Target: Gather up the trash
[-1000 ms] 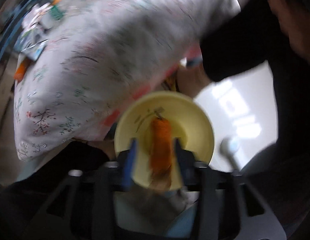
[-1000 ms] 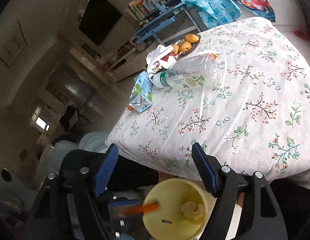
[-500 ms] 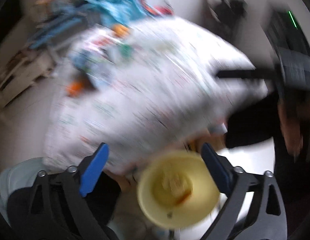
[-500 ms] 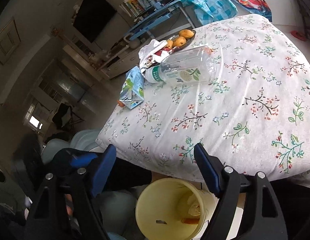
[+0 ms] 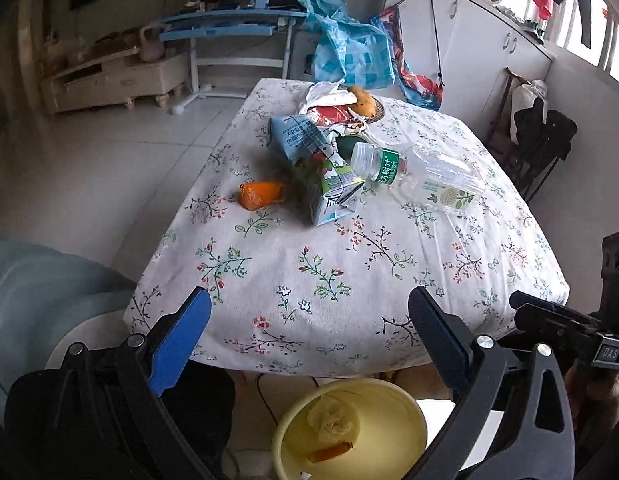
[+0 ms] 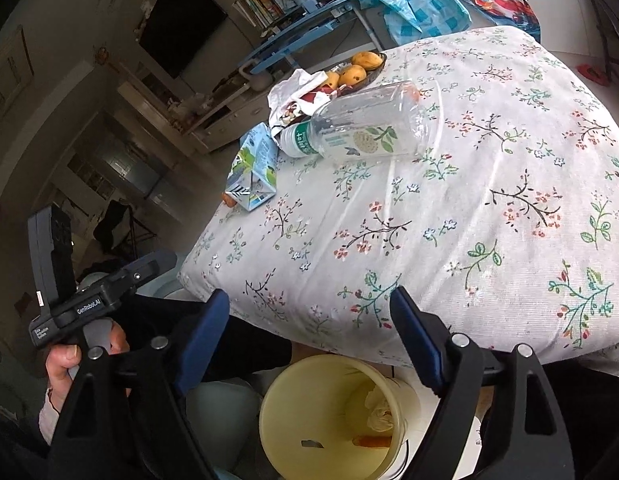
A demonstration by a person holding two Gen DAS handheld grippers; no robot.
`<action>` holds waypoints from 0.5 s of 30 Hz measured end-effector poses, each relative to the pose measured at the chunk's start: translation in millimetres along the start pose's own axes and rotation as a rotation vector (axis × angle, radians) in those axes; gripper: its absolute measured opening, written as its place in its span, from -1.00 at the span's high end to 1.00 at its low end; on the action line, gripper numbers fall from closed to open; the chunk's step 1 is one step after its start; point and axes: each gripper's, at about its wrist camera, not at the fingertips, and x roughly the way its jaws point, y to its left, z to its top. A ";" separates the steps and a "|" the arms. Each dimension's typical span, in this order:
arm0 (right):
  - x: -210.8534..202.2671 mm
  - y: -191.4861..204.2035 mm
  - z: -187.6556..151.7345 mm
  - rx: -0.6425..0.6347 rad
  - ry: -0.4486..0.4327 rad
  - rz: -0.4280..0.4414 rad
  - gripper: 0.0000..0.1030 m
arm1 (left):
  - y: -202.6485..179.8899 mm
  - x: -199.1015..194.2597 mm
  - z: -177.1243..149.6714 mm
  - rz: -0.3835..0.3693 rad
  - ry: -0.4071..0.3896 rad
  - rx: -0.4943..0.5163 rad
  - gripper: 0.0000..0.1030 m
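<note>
Orange scrap deposited in bin [image 5: 349, 432].
I had released it; left tool [image 5: 309, 340] and right tool [image 6: 309, 320] spread, empty. Carton [image 5: 313, 168] remained on desk [image 5: 349, 272].

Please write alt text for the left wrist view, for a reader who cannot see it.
The open left gripper hovers over a yellow bin below a floral-clothed table. On the table lie a milk carton, a clear plastic bottle and an orange peel.

One bottle [image 5: 421, 172]; one carton [image 5: 313, 168]; one bin [image 5: 349, 428]; three fruits [image 6: 355, 70]
</note>
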 end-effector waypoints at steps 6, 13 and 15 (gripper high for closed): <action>-1.6 2.1 -1.8 -0.012 -0.002 -0.001 -0.54 | -7.6 -0.4 -5.6 0.016 0.008 0.035 -0.86; 0.3 3.7 -0.8 -0.017 -0.003 -0.001 -0.54 | -7.3 2.2 -6.4 0.029 0.010 0.039 -0.86; 1.3 4.8 -0.9 -0.019 -0.002 -0.001 -0.54 | -7.3 2.8 -6.9 0.032 0.011 0.041 -0.86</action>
